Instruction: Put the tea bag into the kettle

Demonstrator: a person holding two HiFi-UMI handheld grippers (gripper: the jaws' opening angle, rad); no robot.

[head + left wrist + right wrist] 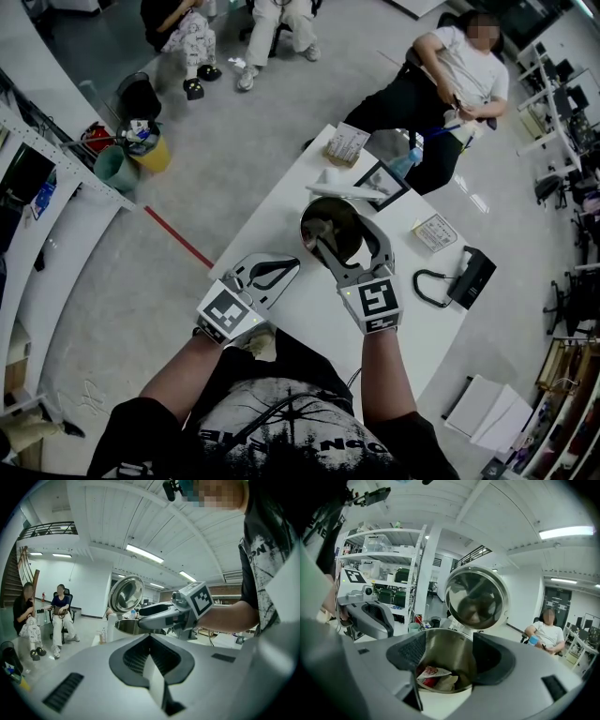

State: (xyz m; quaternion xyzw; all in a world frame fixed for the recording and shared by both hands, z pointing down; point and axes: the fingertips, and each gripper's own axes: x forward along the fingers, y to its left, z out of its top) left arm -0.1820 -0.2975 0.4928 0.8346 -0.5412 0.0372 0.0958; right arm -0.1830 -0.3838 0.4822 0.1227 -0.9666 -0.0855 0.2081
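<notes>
The steel kettle stands on the white table with its lid swung up. Looking down the right gripper view, a tea bag with a red and white wrapper lies at the bottom, against the kettle wall. My right gripper hangs over the kettle mouth, open, one jaw to each side and nothing between the pads. My left gripper rests to the kettle's left, tips together. In the left gripper view a pale strip shows behind the closed tips; I cannot tell what it is.
On the table beyond the kettle are a black-framed panel, a small carton and a flat box. A black device with a looped cord lies at the right. A seated person is at the far end; shelving stands behind.
</notes>
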